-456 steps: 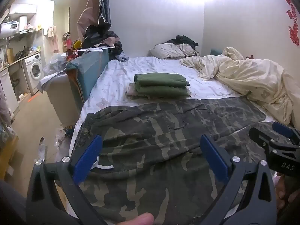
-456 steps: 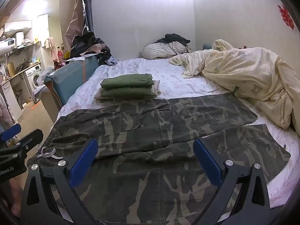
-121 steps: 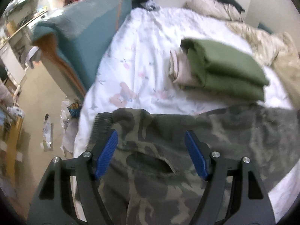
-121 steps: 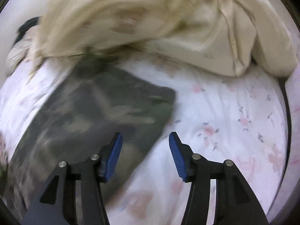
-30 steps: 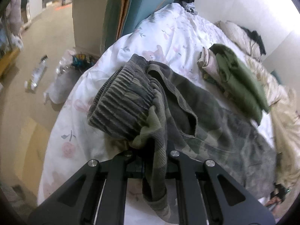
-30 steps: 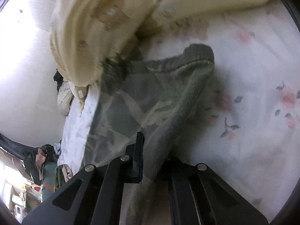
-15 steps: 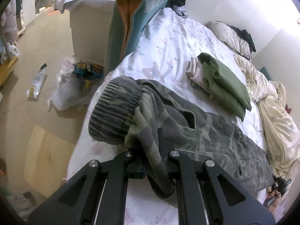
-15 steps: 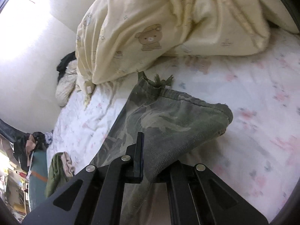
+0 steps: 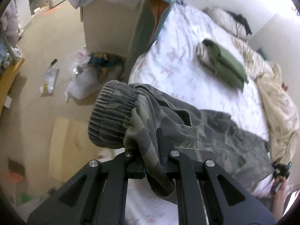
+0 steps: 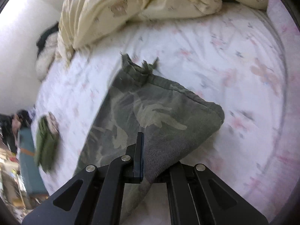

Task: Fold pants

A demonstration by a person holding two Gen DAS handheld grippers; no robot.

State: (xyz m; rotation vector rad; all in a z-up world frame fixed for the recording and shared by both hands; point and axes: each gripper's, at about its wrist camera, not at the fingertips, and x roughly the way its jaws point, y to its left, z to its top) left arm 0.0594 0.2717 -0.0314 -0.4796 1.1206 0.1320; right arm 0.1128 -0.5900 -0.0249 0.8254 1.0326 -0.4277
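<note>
The camouflage pants [image 9: 196, 131] hang stretched above the bed with the floral sheet [image 9: 178, 65]. My left gripper [image 9: 152, 161] is shut on the ribbed waistband end [image 9: 110, 116], held up over the bed's left edge. My right gripper [image 10: 150, 166] is shut on the leg-cuff end [image 10: 159, 108], lifted above the sheet [image 10: 234, 65]. The right gripper also shows far off in the left wrist view [image 9: 279, 170]. The jaws of both are pressed together on cloth, so the pads are mostly hidden.
A stack of folded green clothes [image 9: 225, 63] lies on the bed beyond the pants; it also shows in the right wrist view [image 10: 45, 142]. A cream duvet [image 10: 140, 5] is heaped along the right side. A teal board [image 9: 150, 24], a box and bags [image 9: 90, 76] stand left of the bed.
Both grippers have risen higher with the pants ends held; the pants hang further off the sheet. The left view has swung so more floor shows.
</note>
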